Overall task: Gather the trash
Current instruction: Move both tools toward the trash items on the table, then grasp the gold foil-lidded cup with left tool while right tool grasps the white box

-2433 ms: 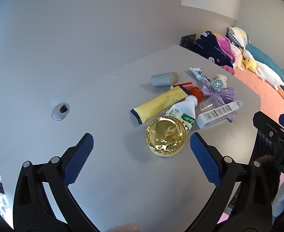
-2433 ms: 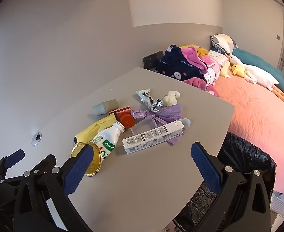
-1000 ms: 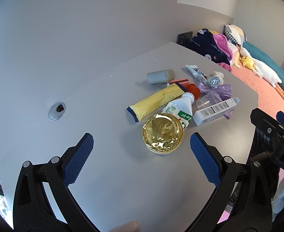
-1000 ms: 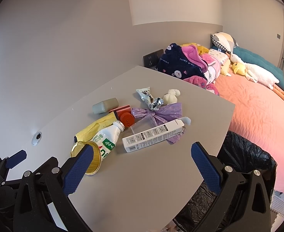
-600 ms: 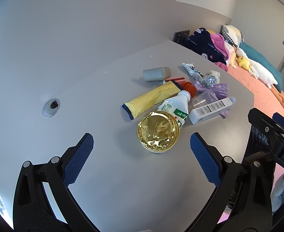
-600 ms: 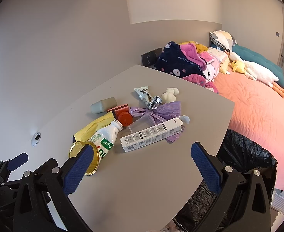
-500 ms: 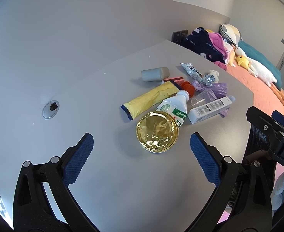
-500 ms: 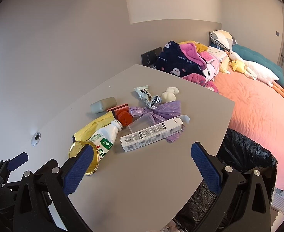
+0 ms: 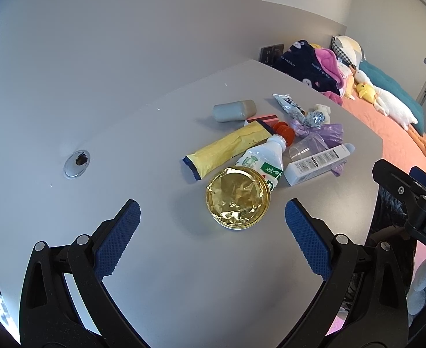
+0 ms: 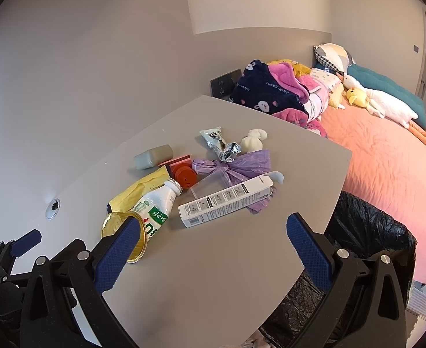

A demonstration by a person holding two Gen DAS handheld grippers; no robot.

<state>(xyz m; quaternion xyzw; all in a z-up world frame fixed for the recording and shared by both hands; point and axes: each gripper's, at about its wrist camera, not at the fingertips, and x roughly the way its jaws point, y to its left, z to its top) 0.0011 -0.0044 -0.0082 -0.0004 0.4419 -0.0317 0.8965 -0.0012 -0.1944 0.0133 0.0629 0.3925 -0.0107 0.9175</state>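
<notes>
Left wrist view: my left gripper (image 9: 213,220), jaws apart, should straddle the gold foil-lidded cup (image 9: 238,197) squarely; right gripper (image 10: 210,233) also gapes, empty.

trash pile (image 10: 201,179), grey table (image 10: 213,261), black bin bag (image 10: 366,232)

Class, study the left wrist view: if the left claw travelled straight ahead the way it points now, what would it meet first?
Most likely the gold foil lid, lying on the table centred ahead of the open left claw, with the milk bottle just beyond. Depth is uncertain.
</notes>
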